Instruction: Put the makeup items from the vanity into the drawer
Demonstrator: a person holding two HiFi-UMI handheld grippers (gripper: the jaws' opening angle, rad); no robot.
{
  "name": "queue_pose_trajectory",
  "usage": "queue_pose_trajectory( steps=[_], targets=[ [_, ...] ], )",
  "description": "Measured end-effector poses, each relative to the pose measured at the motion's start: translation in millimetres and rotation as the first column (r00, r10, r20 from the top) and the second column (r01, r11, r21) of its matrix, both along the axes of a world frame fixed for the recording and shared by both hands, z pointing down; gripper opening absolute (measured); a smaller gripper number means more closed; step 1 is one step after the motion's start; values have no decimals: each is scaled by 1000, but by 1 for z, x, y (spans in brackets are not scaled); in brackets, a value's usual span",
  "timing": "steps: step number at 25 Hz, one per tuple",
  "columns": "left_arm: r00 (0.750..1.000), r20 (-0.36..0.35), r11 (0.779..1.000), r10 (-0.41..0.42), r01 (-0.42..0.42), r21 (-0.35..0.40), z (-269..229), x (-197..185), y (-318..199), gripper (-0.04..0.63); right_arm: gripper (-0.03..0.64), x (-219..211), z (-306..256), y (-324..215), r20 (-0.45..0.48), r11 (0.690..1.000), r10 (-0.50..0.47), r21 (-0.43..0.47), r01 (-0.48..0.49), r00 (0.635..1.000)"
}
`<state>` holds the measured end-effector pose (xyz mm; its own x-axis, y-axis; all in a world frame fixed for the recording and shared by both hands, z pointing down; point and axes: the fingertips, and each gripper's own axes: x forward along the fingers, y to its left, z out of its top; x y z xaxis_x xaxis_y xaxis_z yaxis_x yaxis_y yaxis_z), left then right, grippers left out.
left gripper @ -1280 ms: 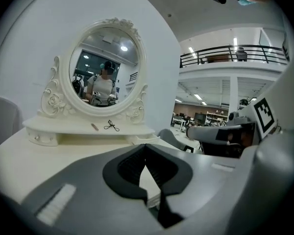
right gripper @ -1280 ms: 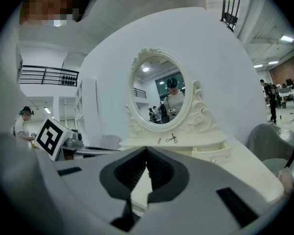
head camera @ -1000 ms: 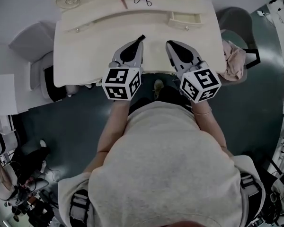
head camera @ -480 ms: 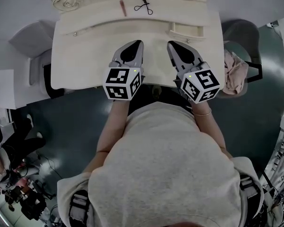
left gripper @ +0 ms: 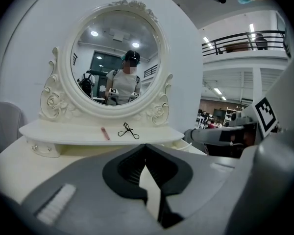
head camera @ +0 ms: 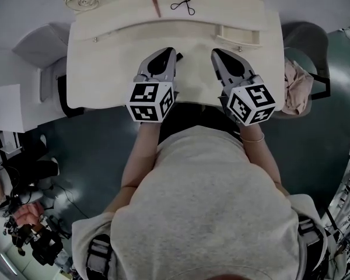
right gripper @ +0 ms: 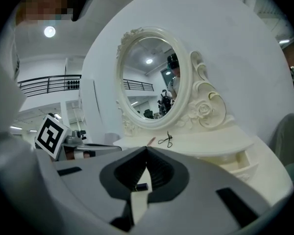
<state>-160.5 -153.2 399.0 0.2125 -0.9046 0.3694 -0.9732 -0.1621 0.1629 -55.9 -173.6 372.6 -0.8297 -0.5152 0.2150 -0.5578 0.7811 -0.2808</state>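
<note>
On the cream vanity's raised shelf (head camera: 128,16) lie a pink lipstick-like stick (head camera: 156,6) and a black eyelash curler (head camera: 182,3). Both also show under the oval mirror: the stick (left gripper: 105,133) and curler (left gripper: 129,130) in the left gripper view, the curler (right gripper: 166,140) in the right gripper view. A small drawer (head camera: 240,35) stands pulled open at the right, also seen as the drawer (right gripper: 241,161). My left gripper (head camera: 176,53) and right gripper (head camera: 213,52) hover side by side over the vanity's lower top, well short of the shelf. Both are shut and empty.
The ornate oval mirror (left gripper: 115,60) rises behind the shelf. A second small drawer (head camera: 99,37) sits closed on the left. A chair with pink cloth (head camera: 297,86) stands right of the vanity, a white seat (head camera: 44,45) to its left.
Both grippers have shifted a little over the vanity top and sunk slightly. Their jaws stay shut with nothing in them. The items on the shelf have not moved.
</note>
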Motion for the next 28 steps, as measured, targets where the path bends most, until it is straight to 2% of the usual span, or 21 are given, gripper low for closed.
queue_pose_trajectory(
  steps=[4,11,19,28],
  targets=[
    [999,-11,999,35,-35,-16,5,-5,-3,9,8,-5,5,-1,-15,1000,19,-13,-19,1000],
    [997,-17,992,78,-79,-98,26,-21,1,9,8,-8,6,-3,-34,996,80,-31,-81,996],
    [995,-24,982,99,-102,-161,49,-32,-10,11,8,-10,21,-5,-18,988,111,-106,-112,994],
    [975,3,949,221,-214,-231,76,-32,-6,12,8,-10,45,-10,-39,978,142,-146,-146,989]
  ],
)
